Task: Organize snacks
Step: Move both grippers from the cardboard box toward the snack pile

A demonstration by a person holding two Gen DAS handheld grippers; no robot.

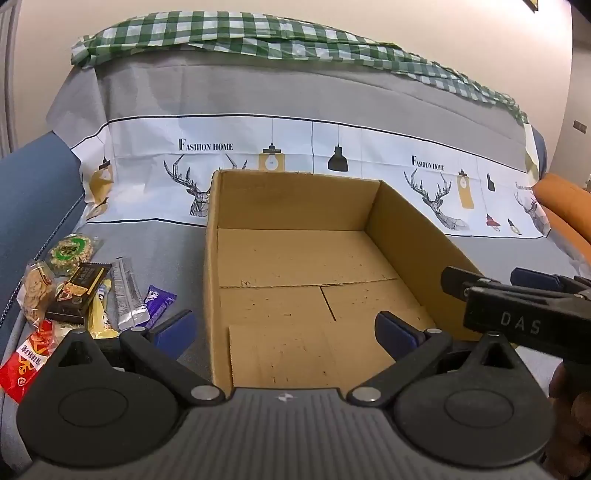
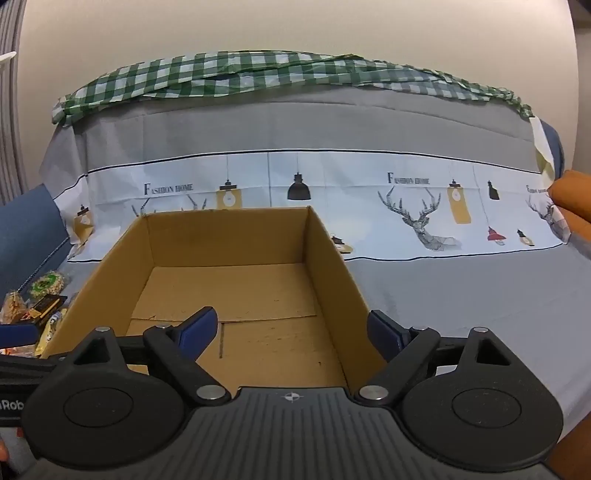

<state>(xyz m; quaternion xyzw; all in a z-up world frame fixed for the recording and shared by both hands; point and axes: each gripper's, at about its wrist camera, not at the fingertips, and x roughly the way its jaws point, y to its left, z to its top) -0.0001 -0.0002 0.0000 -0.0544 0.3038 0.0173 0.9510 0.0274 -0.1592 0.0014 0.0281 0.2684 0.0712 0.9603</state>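
We see an open cardboard box [image 1: 306, 273] standing on a couch covered by a grey printed sheet [image 1: 258, 96], with a green checked cloth [image 1: 229, 33] draped along the top of the backrest. The box's floor is bare cardboard; nothing lies in it.

Left gripper [image 1: 284, 332]: its jaws stand wide apart and grip nothing. Its left finger is outside the box's left wall and its right finger is over the box's near floor.

Right gripper [image 2: 291, 332]: its jaws are likewise spread well apart and empty, its left finger over the box interior and its right finger beyond the right wall. In the left wrist view we see this gripper entering from the right, near the box's right wall.

The snacks [image 1: 74, 291] lie in a loose pile on the sheet, just left of the box. Among them we note a round green-labelled cracker pack [image 1: 72, 253], a dark bar [image 1: 79, 291], a silver stick pack [image 1: 127, 293], a purple wrapper [image 1: 159, 302] and a red packet [image 1: 27, 360]. In the right wrist view the pile shows at the far left edge, partly hidden by the box wall.
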